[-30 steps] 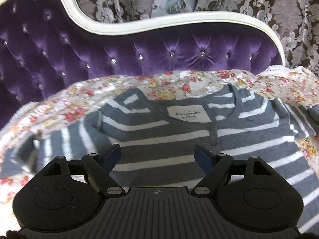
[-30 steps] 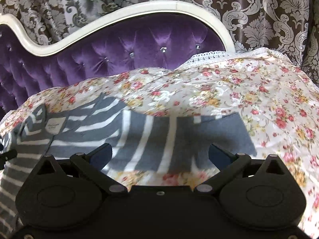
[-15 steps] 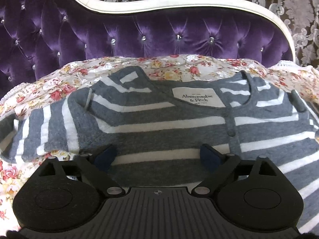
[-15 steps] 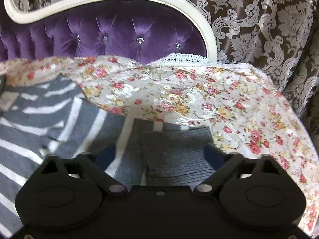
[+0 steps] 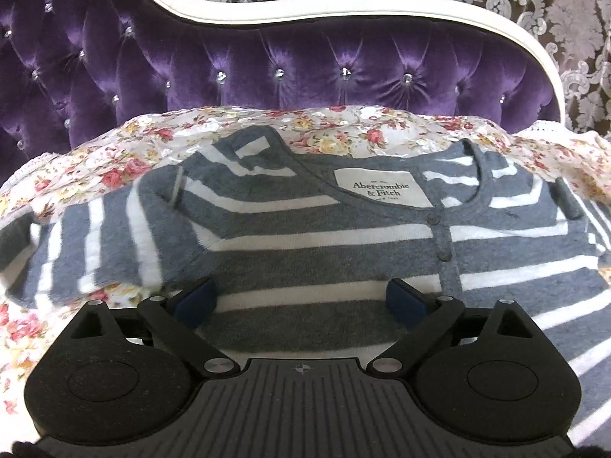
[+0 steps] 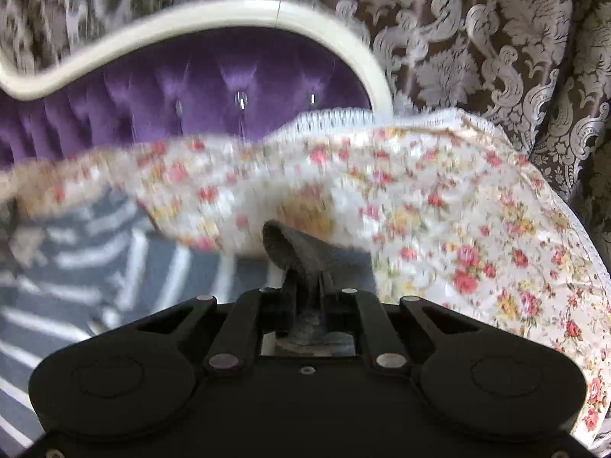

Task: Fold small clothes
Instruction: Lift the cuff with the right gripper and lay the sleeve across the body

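The striped grey-and-white henley top point(image 5: 305, 244) lies front-up and spread flat on the floral bedspread point(image 5: 95, 175), its neckline toward the purple tufted headboard point(image 5: 267, 65) at twelve o'clock. Starting at the left of the left wrist view, its short sleeve point(image 5: 88, 252) sticks out toward nine o'clock and looks unfolded; the left gripper point(image 5: 301, 299) hovers at six o'clock over the chest, its blue-padded jaws spread wide and holding nothing. Toward one o'clock from that gripper runs the button placket point(image 5: 443, 236), and above it the white neck label point(image 5: 380, 187) reads "Abercrombie & Fitch", with a smaller line above and below too fine to read. Moving to the right wrist view, which is blurred by motion, the right gripper point(image 6: 305, 290) has its jaws closed on a pinch of grey knit that I take to be the cuff of the other sleeve point(image 6: 294, 252), raised off the bedspread, with the striped body at eight o'clock. I judge this the first fold, the sleeve being drawn in. The next move calls for carrying that cuff across toward nine o'clock, laying it flat on the chest, and the open left gripper pinning the body or taking its own sleeve
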Action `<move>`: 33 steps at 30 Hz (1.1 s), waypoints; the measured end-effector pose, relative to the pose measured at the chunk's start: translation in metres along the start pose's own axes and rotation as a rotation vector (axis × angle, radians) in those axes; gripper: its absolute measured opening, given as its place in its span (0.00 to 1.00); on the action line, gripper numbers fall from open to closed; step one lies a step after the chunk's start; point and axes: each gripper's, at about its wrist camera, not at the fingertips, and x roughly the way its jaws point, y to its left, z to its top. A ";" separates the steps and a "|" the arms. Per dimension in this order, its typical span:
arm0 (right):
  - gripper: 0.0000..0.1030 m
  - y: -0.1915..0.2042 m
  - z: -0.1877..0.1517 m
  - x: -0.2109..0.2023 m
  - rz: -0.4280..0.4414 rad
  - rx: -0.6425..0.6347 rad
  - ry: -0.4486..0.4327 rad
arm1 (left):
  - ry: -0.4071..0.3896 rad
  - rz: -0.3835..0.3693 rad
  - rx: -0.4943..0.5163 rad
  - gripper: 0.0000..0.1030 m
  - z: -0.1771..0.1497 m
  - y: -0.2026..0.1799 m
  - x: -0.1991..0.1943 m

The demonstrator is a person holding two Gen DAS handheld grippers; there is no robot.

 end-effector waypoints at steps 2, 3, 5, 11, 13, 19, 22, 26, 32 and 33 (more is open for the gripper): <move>0.16 0.008 0.016 -0.014 0.036 0.017 -0.020 | -0.010 -0.006 -0.004 0.93 0.000 0.004 -0.010; 0.16 0.013 0.022 -0.020 0.060 0.024 -0.030 | -0.017 -0.006 0.000 0.93 0.000 0.006 -0.017; 0.16 0.026 0.034 -0.033 0.116 0.033 -0.049 | -0.027 -0.008 0.012 0.93 0.001 0.011 -0.029; 0.16 0.093 0.061 -0.057 0.301 0.013 -0.087 | -0.026 -0.014 0.005 0.93 -0.001 0.031 -0.055; 0.16 0.120 0.065 -0.059 0.363 0.007 -0.090 | -0.029 -0.009 0.000 0.93 -0.002 0.038 -0.061; 0.16 0.201 0.061 -0.044 0.517 -0.010 -0.066 | -0.034 0.011 -0.005 0.93 -0.007 0.056 -0.075; 0.16 0.241 0.052 -0.028 0.568 -0.025 -0.034 | -0.028 0.021 -0.016 0.93 -0.012 0.065 -0.077; 0.16 0.283 0.028 -0.005 0.602 -0.042 0.018 | -0.014 0.033 -0.018 0.93 -0.017 0.073 -0.076; 0.18 0.316 -0.007 0.019 0.595 -0.103 0.063 | 0.006 0.040 -0.015 0.93 -0.024 0.079 -0.074; 0.20 0.318 -0.010 0.021 0.606 -0.108 0.069 | 0.008 0.042 -0.012 0.93 -0.025 0.079 -0.074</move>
